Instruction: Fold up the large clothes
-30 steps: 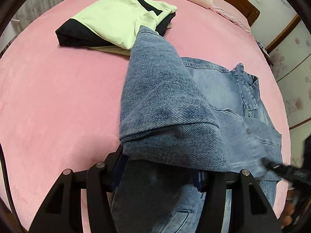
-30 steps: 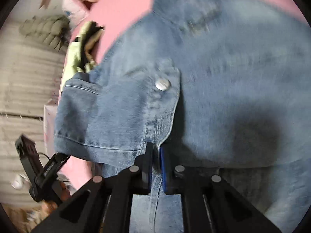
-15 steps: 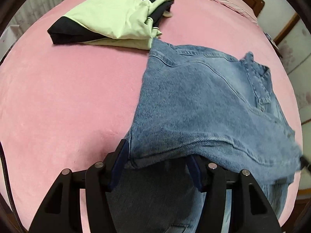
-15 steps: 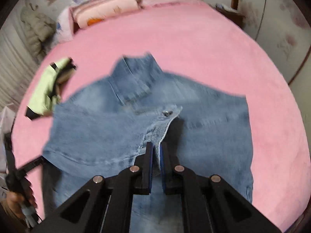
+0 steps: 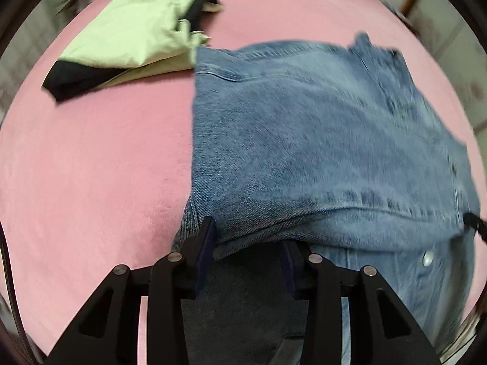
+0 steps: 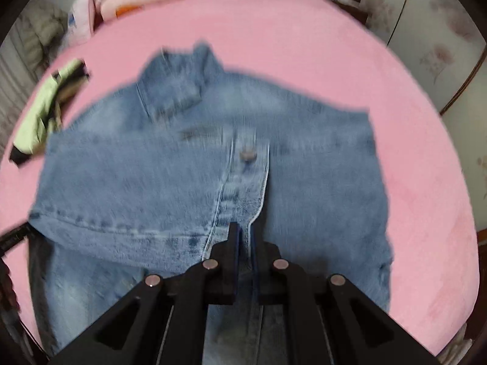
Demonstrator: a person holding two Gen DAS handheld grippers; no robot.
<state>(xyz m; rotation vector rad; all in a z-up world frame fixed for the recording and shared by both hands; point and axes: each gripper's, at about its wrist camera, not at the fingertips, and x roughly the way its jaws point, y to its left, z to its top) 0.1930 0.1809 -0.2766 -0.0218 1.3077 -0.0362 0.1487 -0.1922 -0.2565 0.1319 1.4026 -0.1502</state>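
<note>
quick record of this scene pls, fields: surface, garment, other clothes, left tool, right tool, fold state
surface: pink bed
garment: denim jacket, spread on the bed, collar at the far end
other clothes: green and black garment, folded, beyond the jacket's far left corner
left tool: fingers apart, jacket hem between them
right tool: shut on the jacket's button placket
fold state: near hem lifted, panel partly laid over the jacket
</note>
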